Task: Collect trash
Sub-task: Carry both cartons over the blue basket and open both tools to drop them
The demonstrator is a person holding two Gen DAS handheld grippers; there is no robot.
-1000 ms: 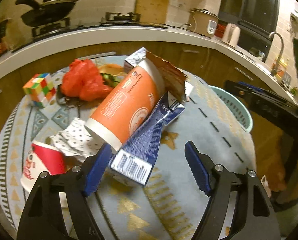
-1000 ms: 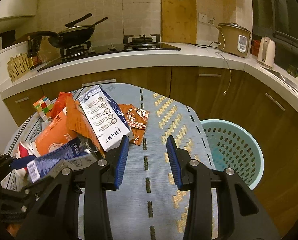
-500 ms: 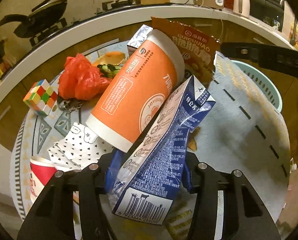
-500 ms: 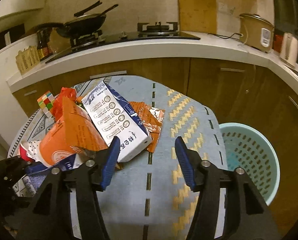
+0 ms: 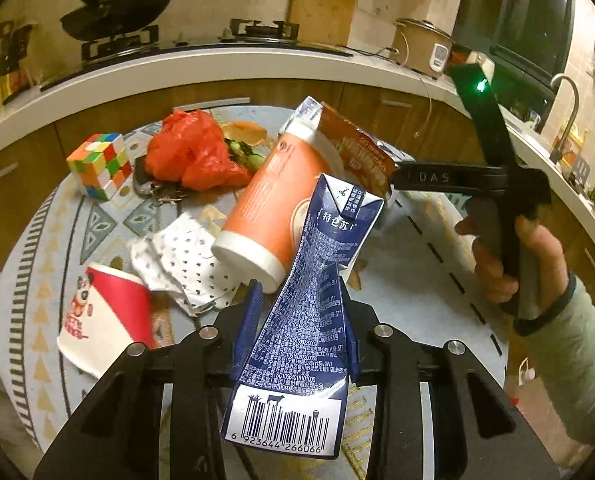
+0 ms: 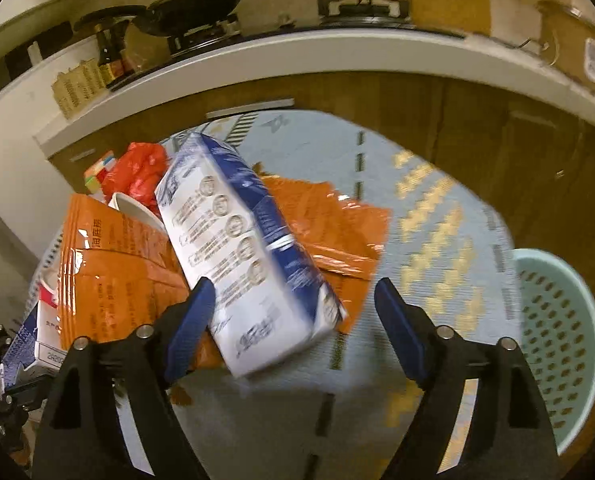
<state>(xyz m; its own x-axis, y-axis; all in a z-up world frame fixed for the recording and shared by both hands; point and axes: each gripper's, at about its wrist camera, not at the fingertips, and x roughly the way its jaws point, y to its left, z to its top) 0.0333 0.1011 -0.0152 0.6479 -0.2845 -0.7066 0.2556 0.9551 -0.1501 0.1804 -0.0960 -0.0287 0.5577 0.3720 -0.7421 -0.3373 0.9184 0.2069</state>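
Observation:
My left gripper [image 5: 300, 312] has its jaws closing on a crushed blue milk carton [image 5: 321, 256], the pads pinching its waist, barcode end toward the camera. Behind it lie an orange paper cup [image 5: 273, 200], an orange snack wrapper [image 5: 353, 152] and a red plastic bag [image 5: 189, 156]. My right gripper [image 6: 293, 292] hangs over a white-and-blue carton [image 6: 233, 240]. Its jaws are opening, and the carton's near end lies between the fingers without either pad pressing on it. Under that carton lie an orange wrapper [image 6: 329, 228] and an orange packet [image 6: 113, 264].
A light green perforated basket [image 6: 557, 320] stands beside the round patterned table [image 5: 417, 280] at the right. A Rubik's cube [image 5: 99, 164], a red-and-white paper cup [image 5: 105, 320] and a dotted napkin [image 5: 181, 260] lie at the left. A hand [image 5: 513, 256] holds the right gripper's handle. A kitchen counter curves behind.
The left jaws closed onto the blue carton and squeezed it narrow. The right gripper swung left and down over the white-and-blue carton, and its jaws spread wider.

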